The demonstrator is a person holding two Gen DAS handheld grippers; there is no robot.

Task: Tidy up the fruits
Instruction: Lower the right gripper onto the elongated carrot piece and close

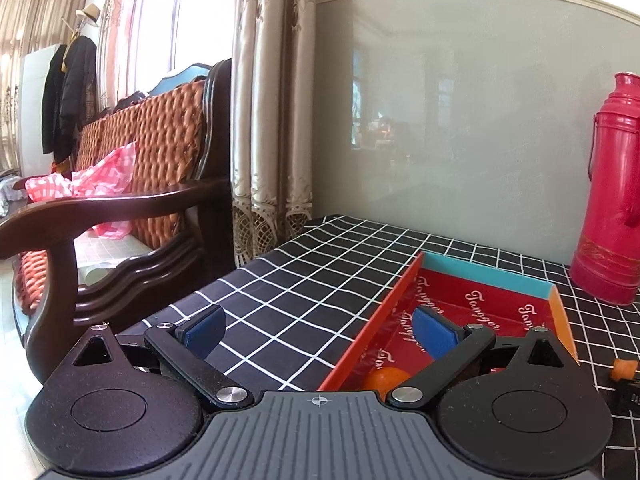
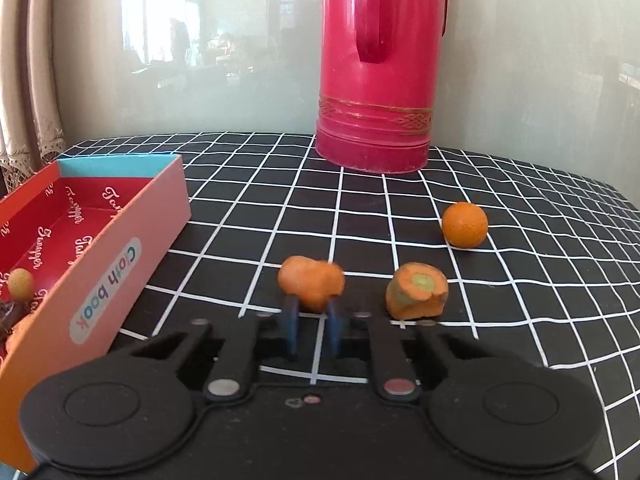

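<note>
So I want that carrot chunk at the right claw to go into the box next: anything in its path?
Nothing visible stands between them. The carrot chunk sits at the right claw, and only bare checked cloth lies between it and the box; the chunk must just clear the box's near wall.

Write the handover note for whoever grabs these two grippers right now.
Left gripper: open, empty, one finger over the box.
Right gripper: closed on the near carrot piece on the checked cloth.
Done: a small round fruit and some orange items already in the box.
Left: box the held piece, then the cut carrot stub and the orange near the red thermos.
</note>
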